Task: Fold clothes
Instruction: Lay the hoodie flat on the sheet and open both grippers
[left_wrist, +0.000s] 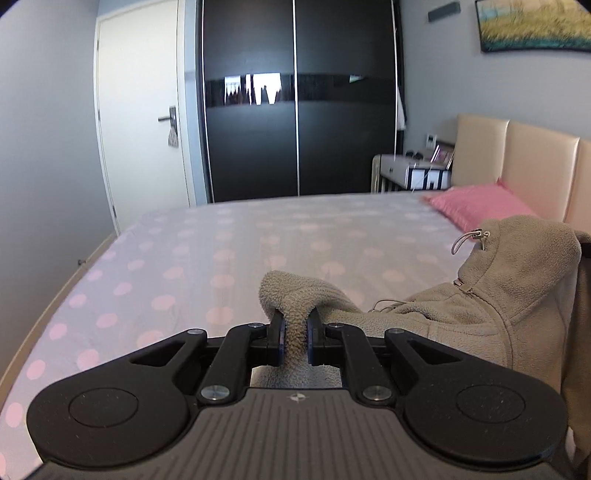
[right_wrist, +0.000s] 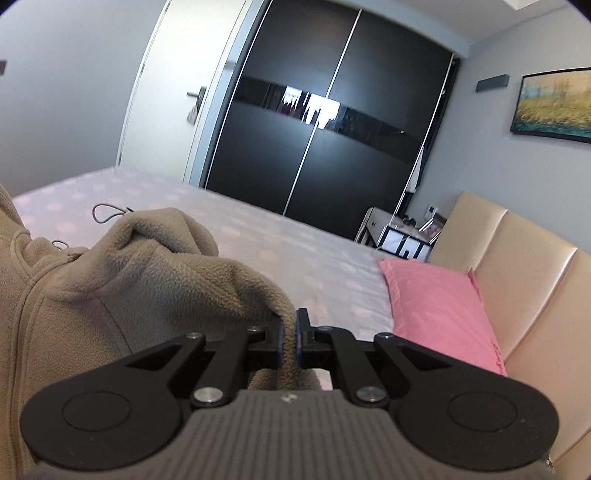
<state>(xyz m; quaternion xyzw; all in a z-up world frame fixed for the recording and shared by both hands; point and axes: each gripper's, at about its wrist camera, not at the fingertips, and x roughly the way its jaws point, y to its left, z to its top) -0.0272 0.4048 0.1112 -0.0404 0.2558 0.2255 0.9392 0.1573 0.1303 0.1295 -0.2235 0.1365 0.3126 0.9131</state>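
Observation:
A beige fleece hoodie (left_wrist: 491, 306) with a zip and grey drawcords hangs stretched between both grippers above the bed (left_wrist: 229, 251). My left gripper (left_wrist: 294, 332) is shut on a bunched fold of the fleece, which bulges over its fingertips. In the right wrist view the same hoodie (right_wrist: 122, 273) fills the left side, its hood slumped toward the mattress. My right gripper (right_wrist: 290, 339) is shut on another edge of the fleece, pinched thin between its pads.
The bed (right_wrist: 288, 243) has a pale sheet with pink dots. A pink pillow (right_wrist: 439, 314) lies against the cream padded headboard (right_wrist: 517, 266). A bedside table (left_wrist: 410, 173), black sliding wardrobe (left_wrist: 295, 99) and white door (left_wrist: 144, 110) stand beyond the bed.

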